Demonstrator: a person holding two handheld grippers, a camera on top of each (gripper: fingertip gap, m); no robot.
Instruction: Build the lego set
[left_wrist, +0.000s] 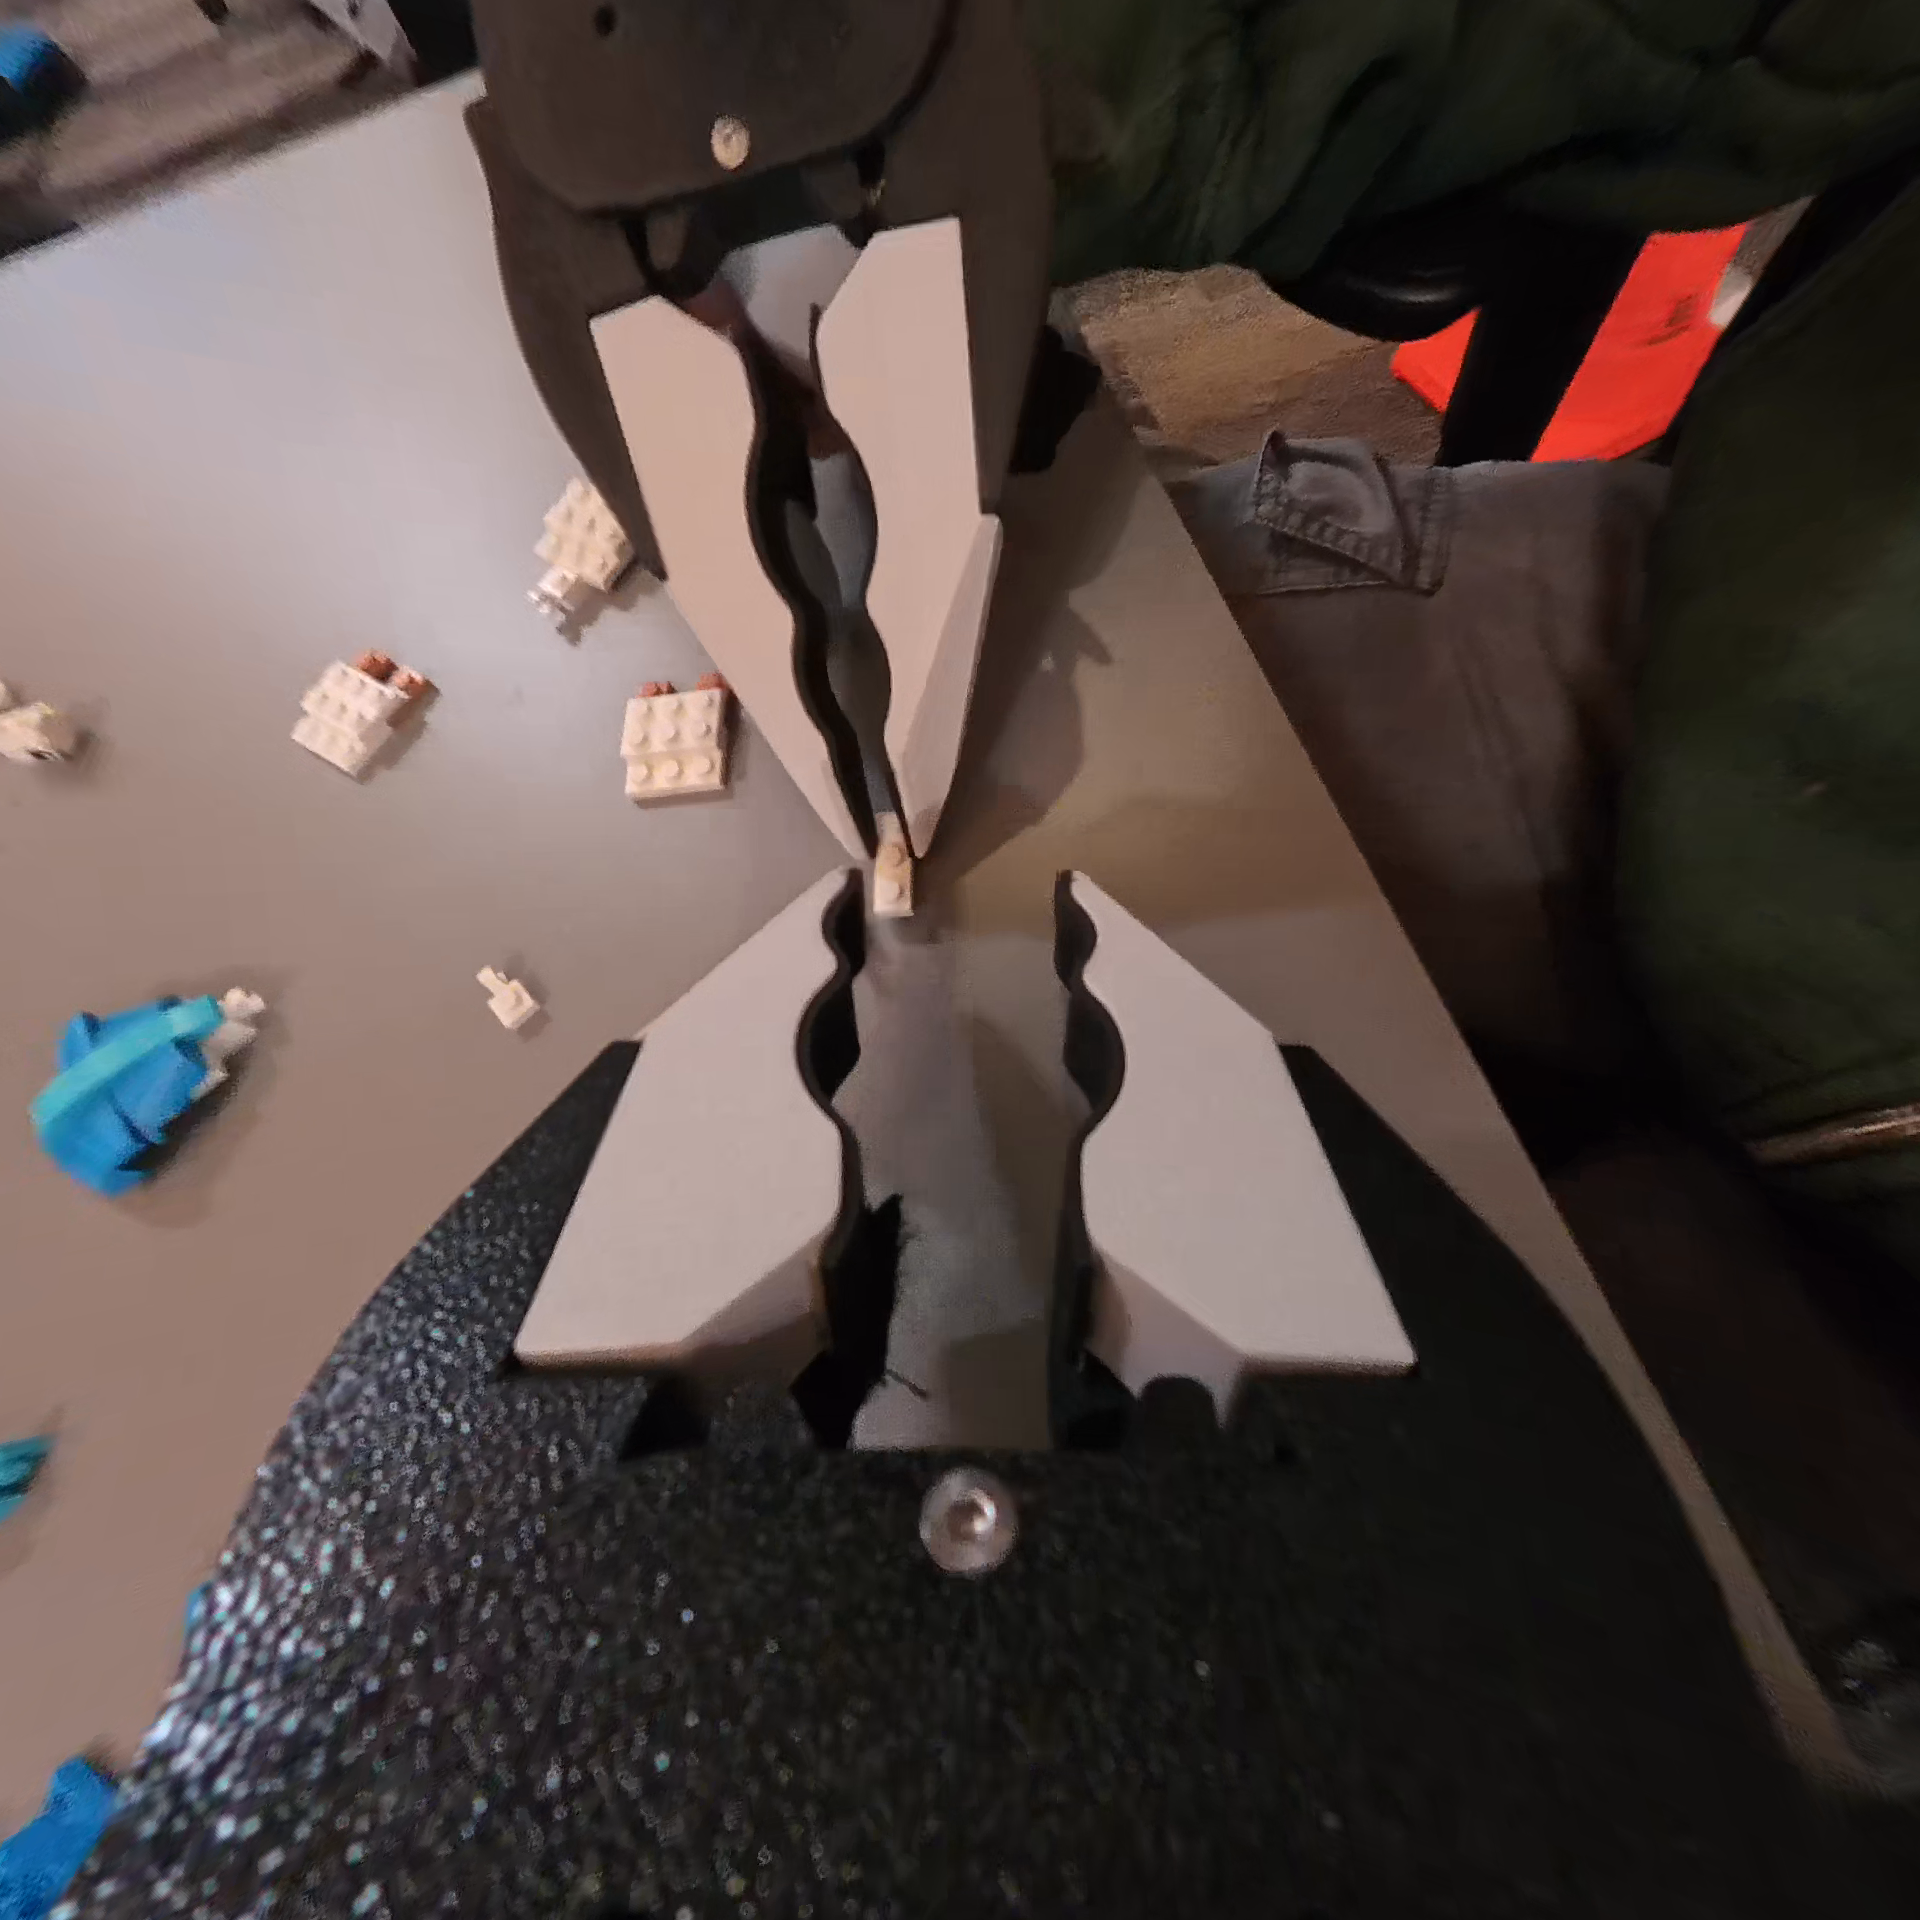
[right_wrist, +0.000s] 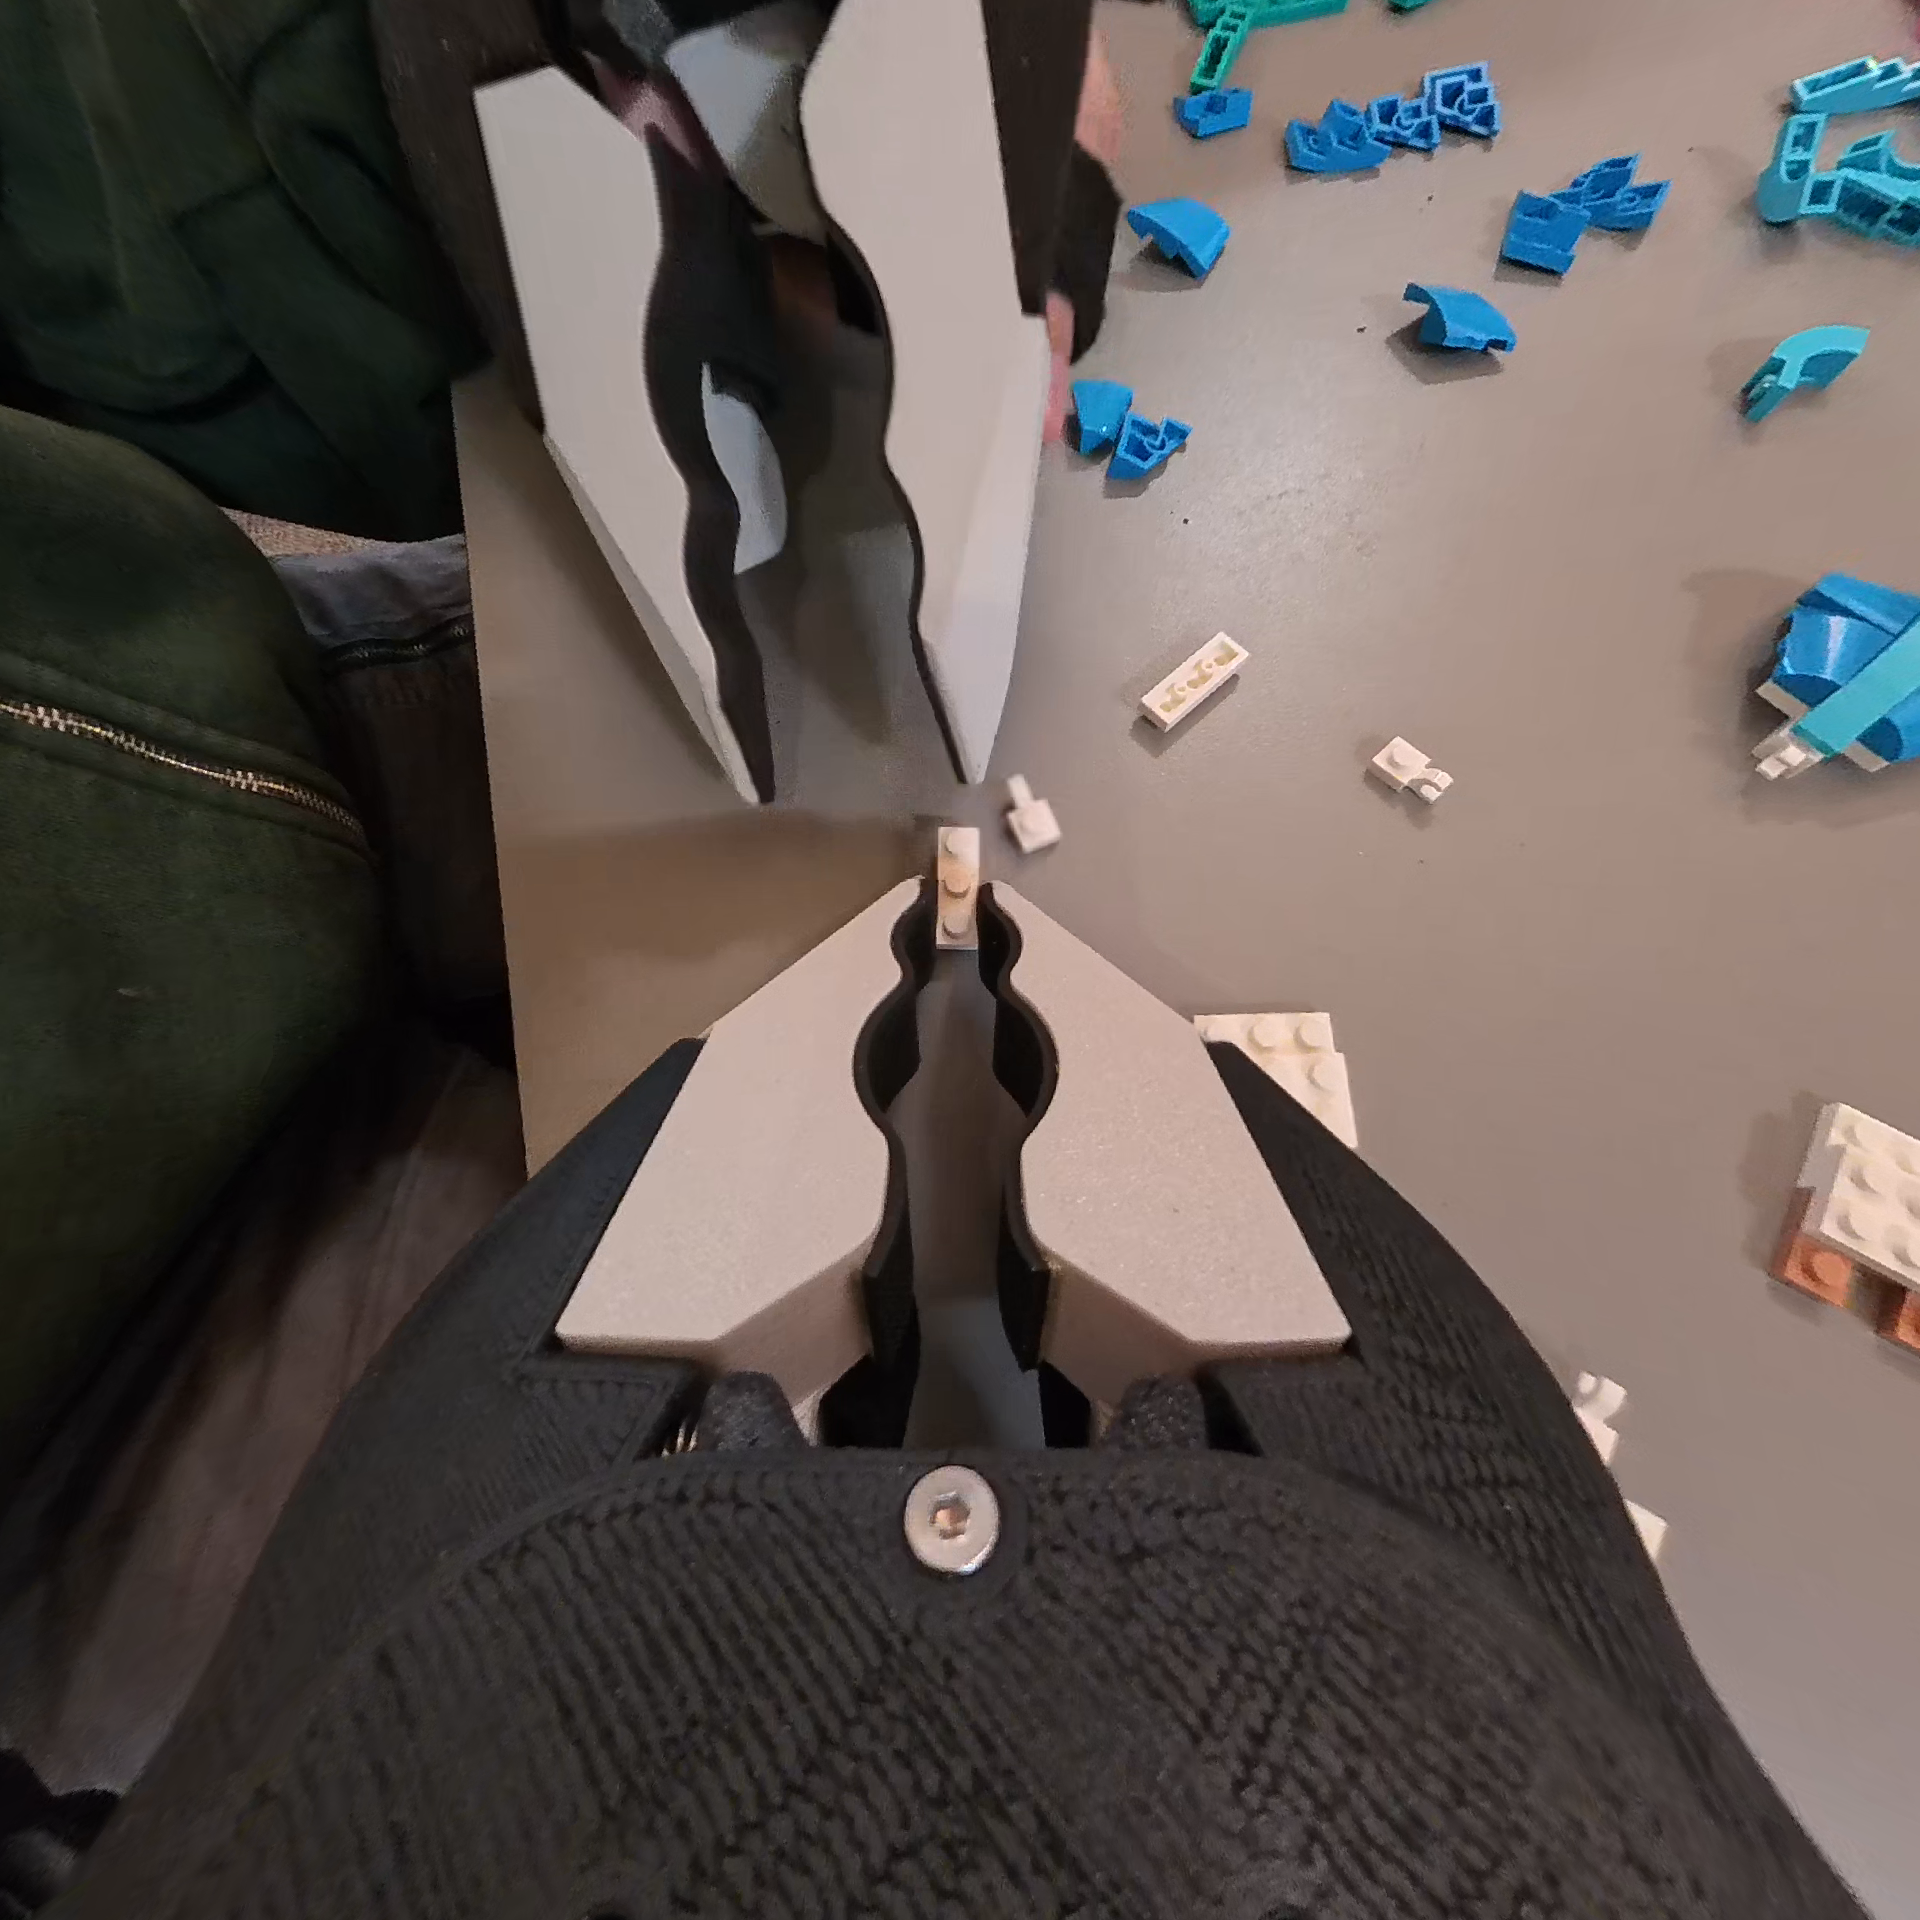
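Observation:
In the right wrist view, my right gripper (right_wrist: 954, 888) is shut on a narrow white studded plate (right_wrist: 957, 883). The plate sticks out forward past the fingertips, just above the grey table (right_wrist: 1351, 935). My left gripper (right_wrist: 865, 787) faces it tip to tip from the top of the view, open and empty. In the left wrist view, my left gripper (left_wrist: 961, 888) is open with only table between its fingers. The right gripper (left_wrist: 891, 842) comes in from the top, and the plate (left_wrist: 891, 881) lies close beside my left fingertip (left_wrist: 844, 896).
A small white plate with a peg (right_wrist: 1032, 816) lies on the table close to the tips. White brick assemblies with brown pieces (left_wrist: 675, 743) (left_wrist: 353, 717), loose white plates (right_wrist: 1193, 681) and several blue pieces (right_wrist: 1455, 317) lie farther off. The table edge (right_wrist: 488, 831) borders a person's green jacket (right_wrist: 156, 831). Only a small space, under 4 cm, lies between the two pairs of fingers.

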